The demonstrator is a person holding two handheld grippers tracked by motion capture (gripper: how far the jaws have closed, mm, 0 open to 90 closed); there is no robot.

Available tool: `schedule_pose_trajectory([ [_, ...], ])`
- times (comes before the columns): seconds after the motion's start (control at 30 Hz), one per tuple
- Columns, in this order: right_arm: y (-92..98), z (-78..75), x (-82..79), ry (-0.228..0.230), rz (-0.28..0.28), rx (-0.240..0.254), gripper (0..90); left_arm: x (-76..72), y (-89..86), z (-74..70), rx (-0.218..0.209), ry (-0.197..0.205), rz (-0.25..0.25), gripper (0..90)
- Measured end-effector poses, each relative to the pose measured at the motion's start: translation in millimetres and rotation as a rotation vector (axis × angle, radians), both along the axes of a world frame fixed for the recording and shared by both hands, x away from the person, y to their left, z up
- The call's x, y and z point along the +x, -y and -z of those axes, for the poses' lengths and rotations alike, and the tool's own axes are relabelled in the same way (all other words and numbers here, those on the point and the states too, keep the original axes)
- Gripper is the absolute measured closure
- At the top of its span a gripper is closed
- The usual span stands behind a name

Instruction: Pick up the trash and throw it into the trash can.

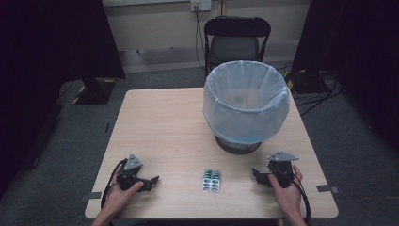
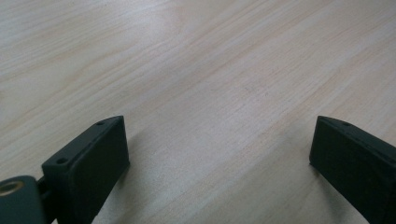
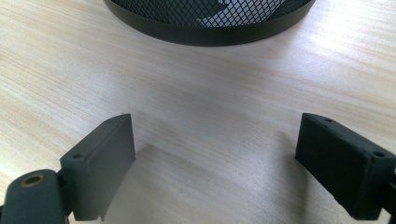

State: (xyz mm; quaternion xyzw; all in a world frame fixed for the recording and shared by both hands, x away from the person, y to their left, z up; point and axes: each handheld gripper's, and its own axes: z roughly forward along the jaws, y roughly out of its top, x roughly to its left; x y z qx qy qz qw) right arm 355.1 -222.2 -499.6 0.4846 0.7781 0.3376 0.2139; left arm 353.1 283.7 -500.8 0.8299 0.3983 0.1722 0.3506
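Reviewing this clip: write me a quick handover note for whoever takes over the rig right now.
Left gripper: open, holding nothing, resting on the table near its front left.
Right gripper: open, holding nothing, at the front right, facing the bin's base.
Blister pack: flat on the table between the two grippers, untouched.
Lined waste bin: upright at the far right of the table.
Done: nothing yet.
Left: likely grasp the pack and drop it into the bin.
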Motion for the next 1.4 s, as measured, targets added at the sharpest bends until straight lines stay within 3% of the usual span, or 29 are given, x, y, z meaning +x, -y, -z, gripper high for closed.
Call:
schedule_pose_trajectory([
  [0.1,-0.1,-0.1,-0.1,-0.002,0.002,0.000,10.9,0.0,-1.2,-0.4,0.003,0.001,0.006,4.7],
  [0.13,-0.2,-0.1,-0.1,-0.002,0.002,0.001,10.9,-0.8,-1.7,-0.1,-0.016,0.001,0.002,5.5],
  [0.17,-0.2,-0.1,-0.1,-0.002,0.002,0.001,10.9,-0.6,-3.6,-0.7,-0.008,0.004,0.007,10.2],
  [0.2,-0.2,-0.1,-0.1,-0.002,0.002,0.001,10.9,-1.3,-3.9,-0.5,-0.023,0.006,-0.009,10.2],
  [0.23,-0.2,-0.1,-0.1,-0.002,0.002,0.001,10.9,-1.4,-7.4,-1.2,-0.033,0.013,-0.015,16.1],
  [0.3,-0.1,-0.1,-0.1,-0.002,0.002,0.001,10.8,-1.2,-9.4,-2.1,-0.046,0.000,-0.022,16.8],
  [0.43,-0.4,-0.1,-0.6,-0.001,0.009,-0.001,10.9,-1.8,-6.7,-2.3,-0.016,0.004,-0.015,16.8],
  [0.53,-3.1,-3.3,-2.6,-0.017,0.017,-0.010,17.0,-1.9,-6.8,-1.9,-0.022,0.006,-0.016,16.6],
  [0.57,-7.1,-8.1,-7.2,-0.020,-0.014,0.019,18.1,-2.0,-7.1,-1.5,-0.024,0.010,-0.014,16.4],
  [0.7,-19.8,-16.7,-15.3,0.018,-0.067,0.020,17.5,-1.4,-7.1,-0.7,-0.027,0.017,-0.016,15.3],
  [0.8,-32.0,-20.2,-19.4,0.017,-0.111,0.032,18.8,-1.4,-7.1,-0.7,-0.027,0.017,-0.016,15.3],
  [1.07,-79.8,-26.3,-28.5,0.016,-0.266,0.063,22.9,-1.1,-7.5,-0.8,-0.025,0.017,-0.012,15.2],
  [1.23,-115.6,-24.7,-34.2,0.008,-0.370,0.075,31.2,-1.1,-7.5,-0.8,-0.025,0.017,-0.011,15.2],
  [1.4,-129.6,-21.7,-32.7,-0.005,-0.393,0.078,31.1,-1.2,-7.5,-0.7,-0.025,0.017,-0.012,15.2],
])
